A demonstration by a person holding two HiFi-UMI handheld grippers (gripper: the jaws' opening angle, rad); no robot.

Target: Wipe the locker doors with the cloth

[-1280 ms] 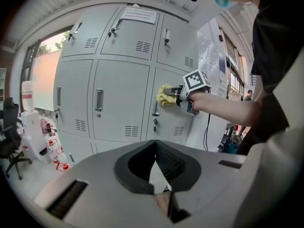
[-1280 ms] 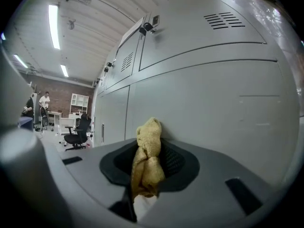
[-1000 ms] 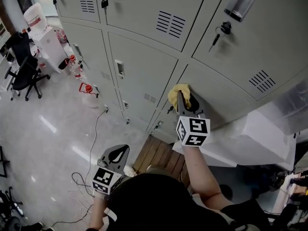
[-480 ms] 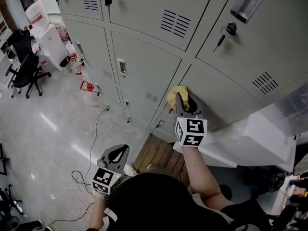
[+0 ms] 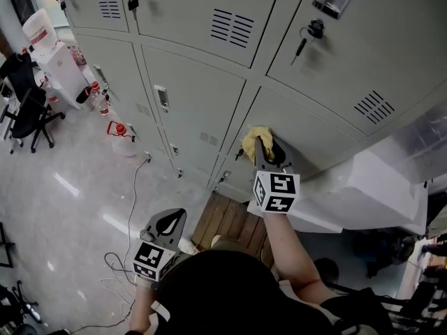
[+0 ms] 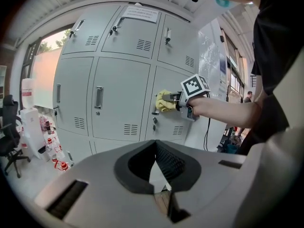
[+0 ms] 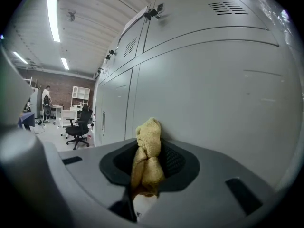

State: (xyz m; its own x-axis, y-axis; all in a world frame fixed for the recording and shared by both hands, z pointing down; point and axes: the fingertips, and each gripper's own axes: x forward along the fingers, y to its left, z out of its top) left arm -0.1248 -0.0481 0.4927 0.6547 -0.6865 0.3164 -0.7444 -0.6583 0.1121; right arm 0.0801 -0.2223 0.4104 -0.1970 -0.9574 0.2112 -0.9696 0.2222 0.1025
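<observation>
Cloth, nubby yellow, pinched by right tongs on metal door; left tongs closed.

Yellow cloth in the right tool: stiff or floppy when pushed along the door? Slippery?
Probably floppy: the cloth bunches into soft folds between the jaws of the right tool. Likely light, and its nubby pile should drag on the locker door rather than slide. The free tip may fold over when pushed.
</observation>
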